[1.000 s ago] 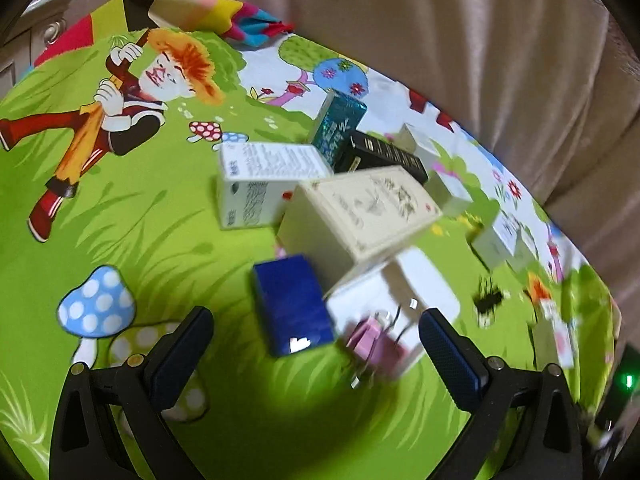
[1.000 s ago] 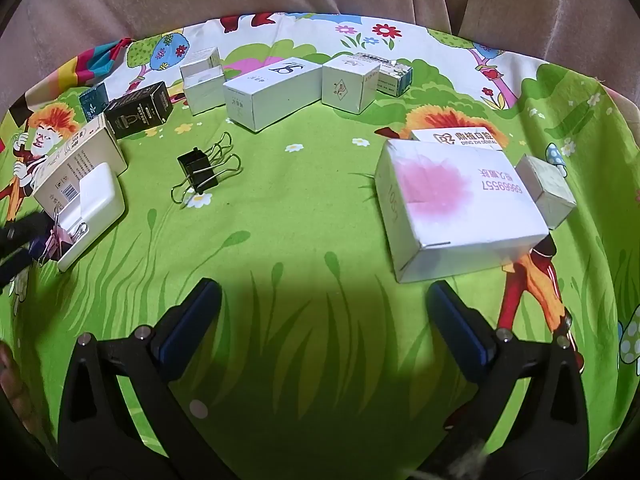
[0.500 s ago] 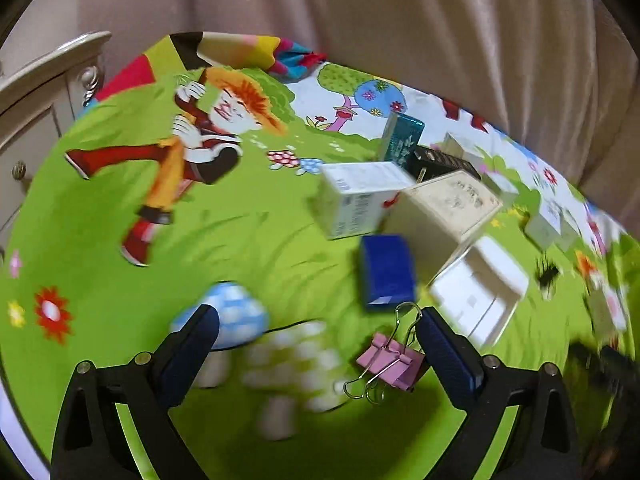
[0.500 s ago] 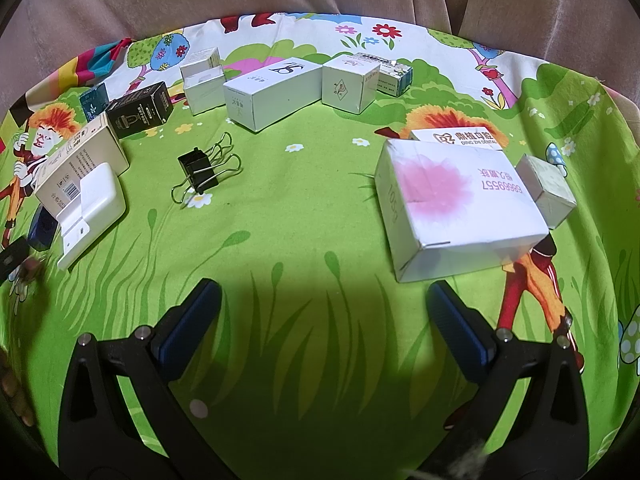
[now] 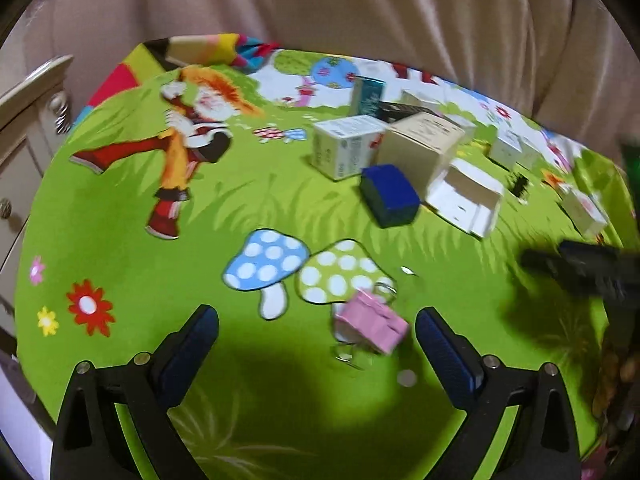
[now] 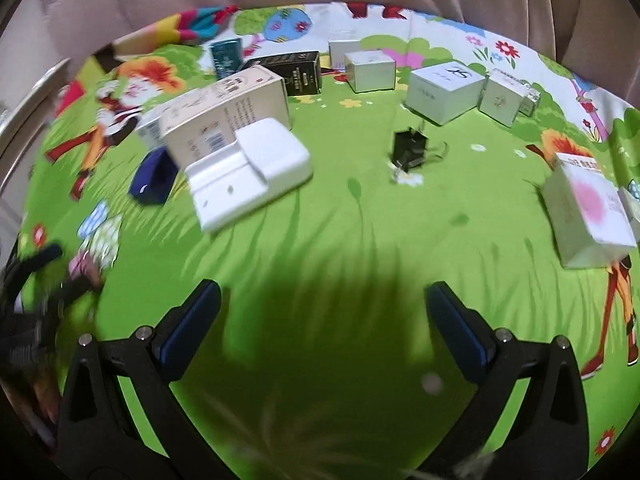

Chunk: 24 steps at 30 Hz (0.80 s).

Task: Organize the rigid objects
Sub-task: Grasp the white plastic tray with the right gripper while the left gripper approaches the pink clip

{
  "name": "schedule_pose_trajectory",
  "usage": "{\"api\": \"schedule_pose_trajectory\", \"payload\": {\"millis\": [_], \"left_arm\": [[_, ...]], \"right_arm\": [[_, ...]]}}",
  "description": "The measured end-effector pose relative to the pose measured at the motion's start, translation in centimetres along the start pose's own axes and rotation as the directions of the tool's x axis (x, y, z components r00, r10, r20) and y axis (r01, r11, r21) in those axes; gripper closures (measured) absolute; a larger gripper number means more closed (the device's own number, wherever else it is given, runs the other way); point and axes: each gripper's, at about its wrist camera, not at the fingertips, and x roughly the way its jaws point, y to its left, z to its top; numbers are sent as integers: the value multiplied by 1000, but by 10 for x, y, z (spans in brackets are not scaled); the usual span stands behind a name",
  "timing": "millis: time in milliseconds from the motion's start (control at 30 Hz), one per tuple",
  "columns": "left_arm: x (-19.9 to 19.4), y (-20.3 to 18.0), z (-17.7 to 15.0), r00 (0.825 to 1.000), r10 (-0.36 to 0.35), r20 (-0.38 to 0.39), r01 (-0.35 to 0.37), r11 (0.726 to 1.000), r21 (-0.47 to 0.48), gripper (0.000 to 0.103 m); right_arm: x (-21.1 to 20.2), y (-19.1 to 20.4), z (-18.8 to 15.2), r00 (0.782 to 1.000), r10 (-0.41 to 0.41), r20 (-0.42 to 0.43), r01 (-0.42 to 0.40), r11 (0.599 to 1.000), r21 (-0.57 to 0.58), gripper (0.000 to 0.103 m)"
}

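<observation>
A pink binder clip (image 5: 370,326) lies on the green cartoon cloth (image 5: 120,220) beside the green mushroom print. It sits between the wide-apart fingers of my left gripper (image 5: 318,344), nearer the right finger and not gripped. Beyond it stand a blue box (image 5: 390,194), a white charger-like box (image 5: 464,200), a beige carton (image 5: 420,144) and a white carton (image 5: 346,150). My right gripper (image 6: 324,320) is open over bare cloth, with the white charger-like box (image 6: 250,174) ahead on its left and a black binder clip (image 6: 408,150) ahead. The image is motion-blurred.
Along the back stand a teal box (image 6: 226,58), a black box (image 6: 296,72) and several white boxes (image 6: 446,90). A white box with a pink blotch (image 6: 588,212) sits at the right. A cabinet (image 5: 28,120) borders the left edge; a curtain hangs behind.
My left gripper has pulled back and leftward; the pink clip went from beside the white box to the mushroom print. My right gripper swung left toward the white charger-like box.
</observation>
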Motion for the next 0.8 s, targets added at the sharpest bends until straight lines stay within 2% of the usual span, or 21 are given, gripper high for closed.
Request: {"api": "schedule_pose_trajectory", "payload": {"millis": [67, 133, 267, 333, 400, 467, 533, 600, 667, 700, 767, 800], "left_arm": [[4, -10, -3, 1000, 10, -9, -9, 997, 75, 3], [4, -16, -8, 999, 32, 2, -32, 991, 134, 2], [-2, -6, -8, 999, 32, 5, -32, 995, 94, 3], [-7, -2, -9, 1000, 13, 4, -13, 997, 71, 3], [-10, -1, -9, 1000, -15, 5, 14, 998, 67, 3], [-11, -8, -10, 1000, -7, 6, 7, 996, 93, 3], [-13, -16, -9, 1000, -11, 13, 10, 992, 124, 3], [-19, -19, -5, 999, -23, 33, 18, 988, 154, 3], [-25, -19, -1, 998, -20, 59, 9, 984, 179, 3], [-27, -17, 0, 998, -18, 68, 5, 984, 180, 3], [-25, -12, 3, 998, -26, 58, 17, 987, 157, 3], [-23, -8, 4, 998, -39, 48, 32, 990, 135, 3]], "right_arm": [[7, 1, 17, 1000, 25, -12, -23, 993, 113, 0], [16, 10, 32, 999, 27, -34, -21, 986, 168, 0], [35, 36, 52, 998, -42, -46, 51, 974, 223, 0], [44, 36, 65, 995, -89, -35, 95, 943, 319, 0], [52, 39, 76, 992, -122, -39, 128, 922, 364, 0], [66, 51, 90, 985, -160, -63, 172, 933, 316, 0], [80, 65, 99, 965, -245, -88, 259, 945, 200, 0], [78, 68, 92, 977, -210, -46, 214, 971, 107, 3], [63, 60, 76, 987, -161, -12, 161, 986, 39, 19], [54, 53, 66, 989, -146, 4, 146, 989, 16, 22], [36, 36, 46, 994, -110, 26, 111, 993, -30, 36], [29, 23, 37, 994, -106, 31, 108, 993, -48, 36]]}}
